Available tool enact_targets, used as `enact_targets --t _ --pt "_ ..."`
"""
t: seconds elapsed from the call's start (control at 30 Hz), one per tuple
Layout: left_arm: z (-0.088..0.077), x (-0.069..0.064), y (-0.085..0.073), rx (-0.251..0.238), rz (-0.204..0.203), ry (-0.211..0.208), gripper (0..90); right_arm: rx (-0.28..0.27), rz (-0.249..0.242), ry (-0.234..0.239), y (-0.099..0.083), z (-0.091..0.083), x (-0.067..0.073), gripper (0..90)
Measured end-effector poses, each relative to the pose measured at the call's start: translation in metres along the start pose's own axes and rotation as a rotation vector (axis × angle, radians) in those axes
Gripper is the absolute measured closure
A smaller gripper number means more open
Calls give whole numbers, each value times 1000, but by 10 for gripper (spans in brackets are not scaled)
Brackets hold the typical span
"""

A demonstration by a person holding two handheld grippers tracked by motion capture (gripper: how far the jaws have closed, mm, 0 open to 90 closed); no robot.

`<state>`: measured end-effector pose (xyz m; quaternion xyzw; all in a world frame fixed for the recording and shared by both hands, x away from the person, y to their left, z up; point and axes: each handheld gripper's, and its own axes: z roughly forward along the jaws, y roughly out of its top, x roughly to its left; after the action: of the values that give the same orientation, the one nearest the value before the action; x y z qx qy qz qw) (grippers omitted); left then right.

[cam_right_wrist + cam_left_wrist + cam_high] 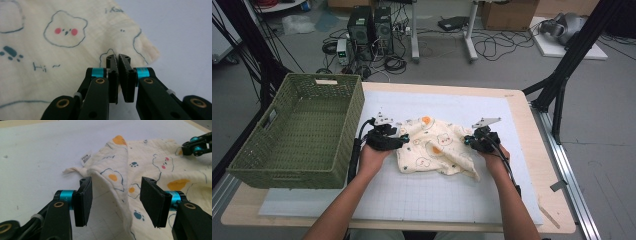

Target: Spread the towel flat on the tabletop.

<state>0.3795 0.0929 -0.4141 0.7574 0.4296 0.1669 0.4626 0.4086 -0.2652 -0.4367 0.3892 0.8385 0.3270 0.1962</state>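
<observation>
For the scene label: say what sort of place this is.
Probably a lab or workshop recording station: a table under a white grid mat, computer towers and loose cables on the floor, cardboard boxes behind.

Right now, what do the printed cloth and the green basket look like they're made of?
Printed cloth: soft cream woven fabric, probably cotton gauze; crinkled matte surface, limp folds, sewn label at its edge. Green basket: looks like moulded plastic in a woven pattern; even olive colour, stiff walls, cut-out handles. Could be dyed wicker, hard to tell from here.
</observation>
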Motion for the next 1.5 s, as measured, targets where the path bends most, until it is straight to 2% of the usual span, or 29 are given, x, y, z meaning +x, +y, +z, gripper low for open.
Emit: enact_targets --t 0.13,0.2,0.3,0.33,0.4,0.5,0.63,0.77,0.87,0.93,1.07,1.17,1.27,1.33,1.4,1.43,1.5 --pt "-3 -2 0 0 1 -14 428 -11 16 -126 5 1 -9 861" --pt "-3 -3 0 14 6 -26 421 -17 67 -178 5 0 -18 858" --pt "-4 -6 -2 27 6 -54 410 -56 140 -228 4 -4 -27 847" --pt "-5 -8 -3 11 9 -59 409 -65 154 -237 4 -5 -29 829" --pt "-7 -9 -7 9 20 -59 410 -69 164 -225 3 -7 -29 765" --pt "-7 -8 -14 8 12 -62 410 -74 160 -183 2 -12 -27 646" --pt "-6 -7 -20 29 3 -78 407 -131 191 -129 2 -27 -23 579" --pt "-4 -7 -21 54 8 -109 404 -140 153 -98 -1 -40 -14 502" --pt "0 -9 -23 67 5 -118 401 -107 147 -61 -4 -47 -6 439" --pt "3 -11 -24 79 4 -125 401 -136 118 -56 -10 -54 2 445" --pt "10 -16 -29 110 23 -144 405 -131 77 -27 -24 -64 16 432" --pt "15 -22 -33 128 56 -162 406 -124 83 -21 -33 -69 22 402" --pt "19 -28 -35 137 100 -143 412 -129 80 6 -41 -69 25 366" --pt "19 -28 -35 135 106 -130 459 -124 89 31 -44 -66 25 354" --pt "18 -27 -35 135 142 -91 597 -111 112 56 -45 -63 24 342" --pt "18 -26 -35 134 141 -85 660 -106 111 55 -45 -62 24 343" --pt "16 -22 -35 136 122 -101 787 -110 111 58 -44 -61 25 343"
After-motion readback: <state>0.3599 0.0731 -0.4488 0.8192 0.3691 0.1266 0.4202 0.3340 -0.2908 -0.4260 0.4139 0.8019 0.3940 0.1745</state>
